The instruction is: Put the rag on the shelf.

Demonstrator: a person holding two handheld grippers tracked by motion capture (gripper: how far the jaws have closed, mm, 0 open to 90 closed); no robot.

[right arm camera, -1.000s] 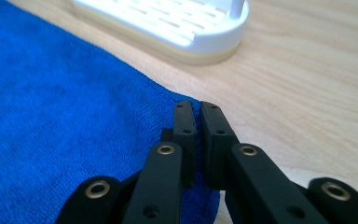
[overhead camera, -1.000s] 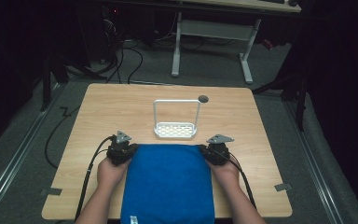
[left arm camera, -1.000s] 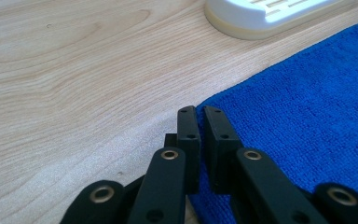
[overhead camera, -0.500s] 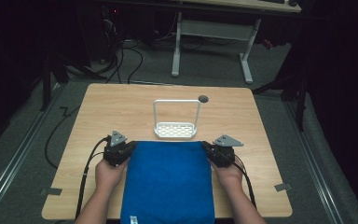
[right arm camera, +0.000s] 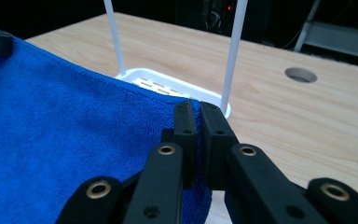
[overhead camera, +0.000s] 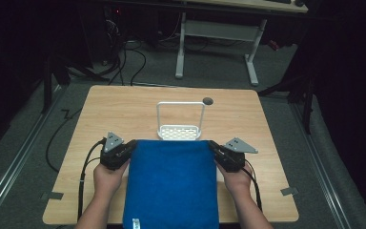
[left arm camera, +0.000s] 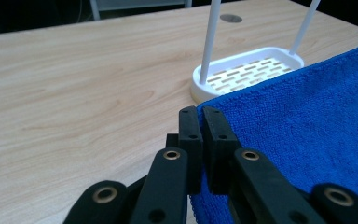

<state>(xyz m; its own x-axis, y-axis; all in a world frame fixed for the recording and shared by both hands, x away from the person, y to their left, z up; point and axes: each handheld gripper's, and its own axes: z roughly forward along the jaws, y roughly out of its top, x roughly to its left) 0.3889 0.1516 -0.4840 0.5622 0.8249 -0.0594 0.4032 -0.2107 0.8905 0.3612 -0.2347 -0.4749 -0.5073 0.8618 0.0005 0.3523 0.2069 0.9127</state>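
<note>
A blue towel [overhead camera: 171, 183] is stretched flat between my two grippers, lifted a little off the wooden table [overhead camera: 124, 109]. My left gripper [overhead camera: 130, 147] is shut on the towel's far left corner, the jaws pinching the blue towel [left arm camera: 298, 126] at my left gripper [left arm camera: 199, 116]. My right gripper [overhead camera: 213, 147] is shut on the far right corner, where the blue towel [right arm camera: 74, 130] runs into my right gripper [right arm camera: 195, 112]. Just beyond the towel's far edge stands a white rack [overhead camera: 180, 131] with a slotted base and a tall wire hoop.
A round cable hole [overhead camera: 208, 100] sits in the table behind the white rack. Cables [overhead camera: 83, 171] trail from the left gripper over the table's near edge. Beyond the table stands a white desk frame [overhead camera: 214, 33] on a dark floor with loose cables.
Both grippers have risen with the towel's far corners and drawn slightly apart, pulling the far edge taut and closer to the rack's base.
</note>
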